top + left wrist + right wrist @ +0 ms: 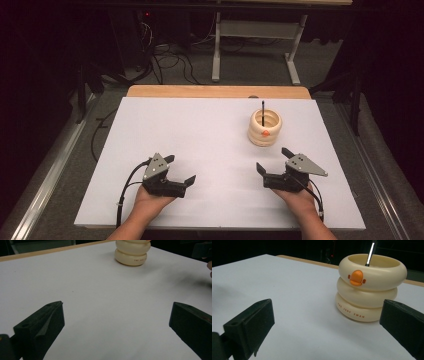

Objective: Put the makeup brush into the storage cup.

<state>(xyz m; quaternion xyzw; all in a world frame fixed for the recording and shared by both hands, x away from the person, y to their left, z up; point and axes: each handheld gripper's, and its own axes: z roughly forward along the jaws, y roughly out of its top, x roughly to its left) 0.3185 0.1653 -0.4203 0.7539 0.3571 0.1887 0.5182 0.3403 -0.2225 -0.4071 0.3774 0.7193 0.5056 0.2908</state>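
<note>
White surface [200,130] wide and bare, both grippers resting near its near edge, jaws spread and holding nothing. The cream ringed pen holder [265,128] stands toward the far right corner, a dark pen [263,111] upright inside. It sits just beyond the right gripper [274,161], well apart from the left gripper [179,168].

One white rectangular table [200,130] carries one cream ringed plastic cup with an orange duck bill [265,128], standing toward its far right corner. One thin black pen [263,111] stands upright inside that cup. Two black two-jaw grippers rest near the table's near edge: the left gripper [180,169] and the right gripper [273,160], each with jaws spread apart.
</note>
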